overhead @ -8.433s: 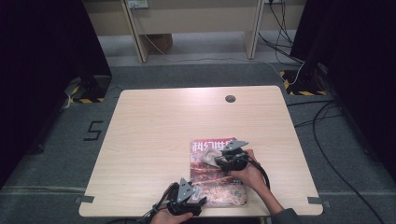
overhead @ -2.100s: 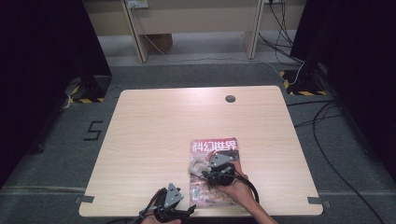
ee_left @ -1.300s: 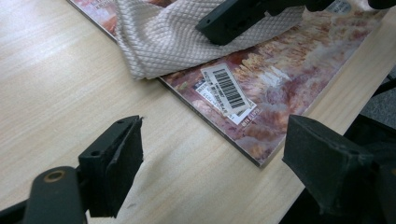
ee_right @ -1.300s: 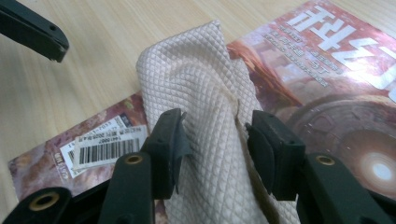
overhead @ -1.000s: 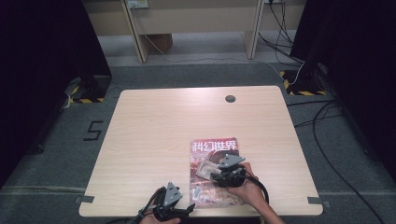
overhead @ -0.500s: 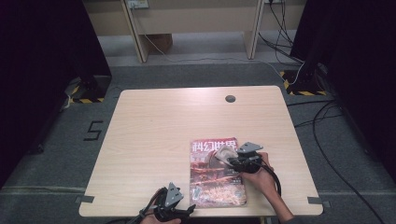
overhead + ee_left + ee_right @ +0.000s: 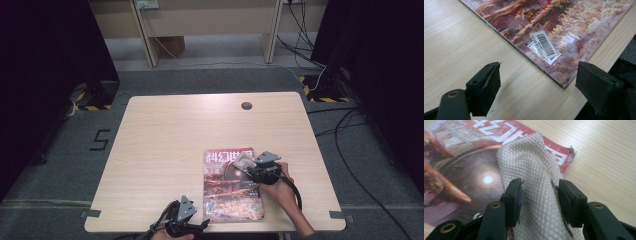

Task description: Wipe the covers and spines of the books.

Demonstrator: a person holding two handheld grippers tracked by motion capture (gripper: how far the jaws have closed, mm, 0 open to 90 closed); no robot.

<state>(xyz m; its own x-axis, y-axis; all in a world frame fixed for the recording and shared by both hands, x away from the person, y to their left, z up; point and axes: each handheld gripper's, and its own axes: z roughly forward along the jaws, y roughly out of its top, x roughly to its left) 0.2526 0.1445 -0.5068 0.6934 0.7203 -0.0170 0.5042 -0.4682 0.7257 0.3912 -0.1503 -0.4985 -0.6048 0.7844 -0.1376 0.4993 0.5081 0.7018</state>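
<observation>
Pale wooden surface (image 7: pixel 170 150) under me, grey carpet all round, dark curtains either side, cables trailing off right. A small round hole (image 7: pixel 246 105) sits near the far edge. My right tongs (image 7: pixel 537 195) are clamped on the quilted white cloth (image 7: pixel 534 167), jaws just closing tighter, pressing it on the magazine (image 7: pixel 231 187) by its top right corner. My left tongs (image 7: pixel 536 90) gape wide, empty, just beside the magazine's near corner.

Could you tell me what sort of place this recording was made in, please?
Probably a lab or recording room rather than a home. A bare wooden table with a cable hole stands on grey carpet, black curtains hang at both sides, cables trail over the floor, and yellow-black hazard tape marks it.
</observation>
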